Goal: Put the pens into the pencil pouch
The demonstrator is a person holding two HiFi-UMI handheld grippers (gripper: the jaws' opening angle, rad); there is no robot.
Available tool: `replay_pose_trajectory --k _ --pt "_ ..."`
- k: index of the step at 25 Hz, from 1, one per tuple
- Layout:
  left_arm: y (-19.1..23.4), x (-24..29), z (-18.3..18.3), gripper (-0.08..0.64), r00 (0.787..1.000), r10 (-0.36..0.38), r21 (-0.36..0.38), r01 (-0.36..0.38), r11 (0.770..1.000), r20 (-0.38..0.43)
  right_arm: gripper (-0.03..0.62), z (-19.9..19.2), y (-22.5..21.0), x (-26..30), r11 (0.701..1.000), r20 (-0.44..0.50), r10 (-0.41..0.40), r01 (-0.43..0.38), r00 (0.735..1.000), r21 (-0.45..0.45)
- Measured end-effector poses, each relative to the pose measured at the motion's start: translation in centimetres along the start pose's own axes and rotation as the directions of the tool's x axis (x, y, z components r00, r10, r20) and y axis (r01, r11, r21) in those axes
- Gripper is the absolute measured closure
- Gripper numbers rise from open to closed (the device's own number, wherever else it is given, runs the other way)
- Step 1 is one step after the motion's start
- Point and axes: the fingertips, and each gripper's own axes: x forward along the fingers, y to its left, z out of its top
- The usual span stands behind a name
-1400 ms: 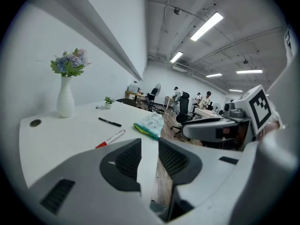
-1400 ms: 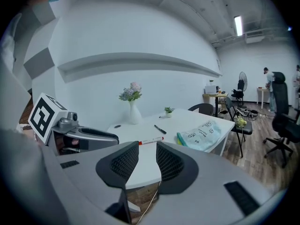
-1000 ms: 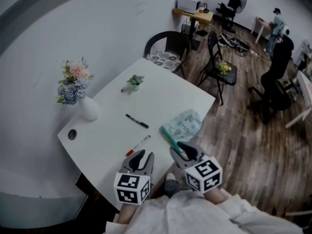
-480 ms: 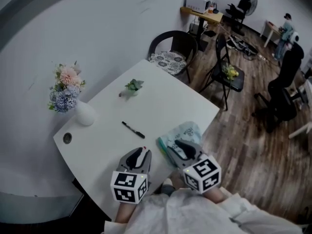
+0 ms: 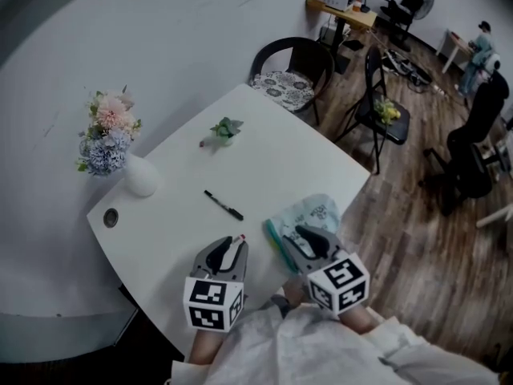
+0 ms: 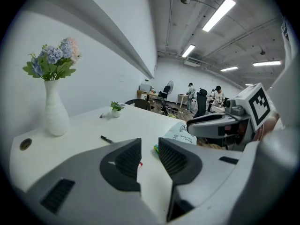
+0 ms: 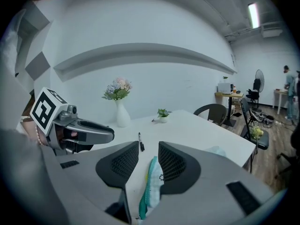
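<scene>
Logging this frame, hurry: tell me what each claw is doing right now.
Left claw: open, empty.
Right claw: open above the pencil pouch, not gripping it.

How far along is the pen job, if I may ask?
Nothing packed yet: the black pen and red-tipped pen lie on the table, outside the pouch. The open left gripper is near the red-tipped pen, the open right gripper over the pouch. Both pens remain.

Left hand-held gripper now lies over the red-tipped pen; only the pen's tip shows ahead of it. Right hand-held gripper now overlaps the pencil pouch.
</scene>
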Motion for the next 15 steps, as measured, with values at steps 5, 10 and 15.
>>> replay_pose_trajectory --k 5,10,15 --pt "0.5 -0.1 -0.6 0.465 0.999 -0.034 -0.005 0.033 0.999 -0.022 0.482 -1.1 -0.1 0.3 0.999 -0.039 -0.041 0.041 0.998 0.022" --pt "1.0 -0.1 -1.4 0.465 0.996 -0.067 -0.006 0.066 0.998 -0.062 0.482 -2.1 0.0 0.6 0.997 -0.095 -0.069 0.070 0.993 0.008" --pt "1.6 0.1 -2.0 0.465 0.994 -0.073 -0.013 0.072 0.997 -0.085 0.482 -3.3 0.3 1.0 0.997 -0.140 -0.080 0.080 0.987 -0.003"
